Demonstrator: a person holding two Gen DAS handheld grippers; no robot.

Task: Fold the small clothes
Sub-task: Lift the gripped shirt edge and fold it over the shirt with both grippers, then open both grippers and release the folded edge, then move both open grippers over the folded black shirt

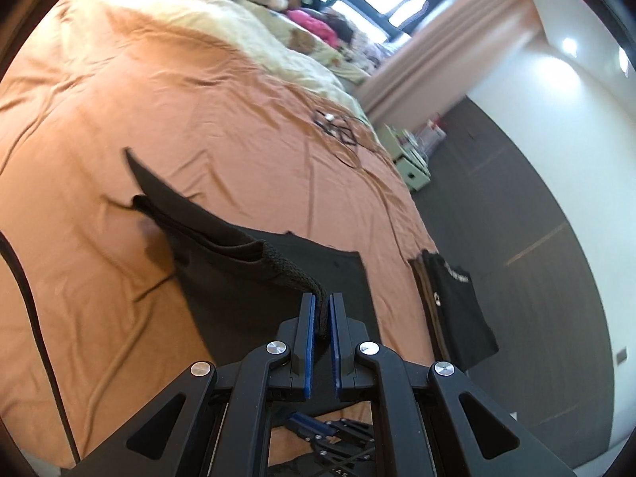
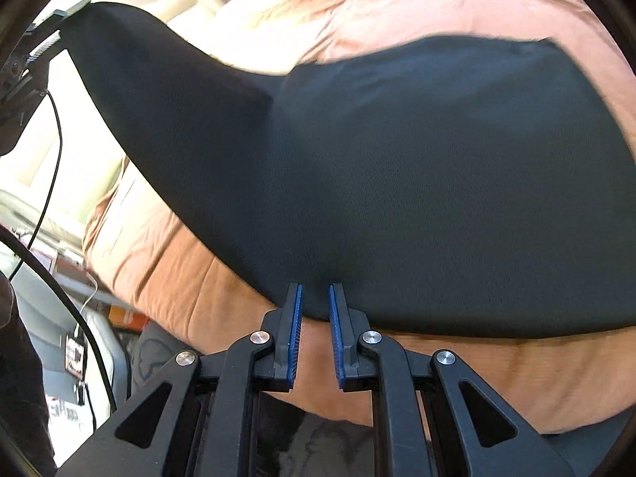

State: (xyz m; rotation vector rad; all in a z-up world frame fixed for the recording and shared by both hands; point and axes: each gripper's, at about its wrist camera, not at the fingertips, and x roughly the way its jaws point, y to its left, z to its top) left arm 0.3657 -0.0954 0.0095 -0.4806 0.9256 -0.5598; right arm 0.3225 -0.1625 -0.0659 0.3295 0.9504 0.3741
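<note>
A small black garment [image 1: 254,254] lies partly on the orange bed sheet [image 1: 179,111] and partly lifted. My left gripper [image 1: 322,302] is shut on its thick knitted waistband and holds that edge above the bed. In the right wrist view the same black garment [image 2: 397,183] fills the middle, stretched from the left gripper [image 2: 63,16] at the upper left down to my right gripper [image 2: 315,290]. The right gripper's blue pads [image 2: 295,318] stand a little apart with the garment's near edge between their tips.
A folded black shirt [image 1: 457,302] hangs at the bed's right edge. Black cables and glasses [image 1: 338,127] lie on the sheet farther back. Cream bedding and toys [image 1: 278,20] are piled at the head. Grey floor [image 1: 516,218] lies right of the bed; clutter and cables [image 2: 59,298] lie to its left.
</note>
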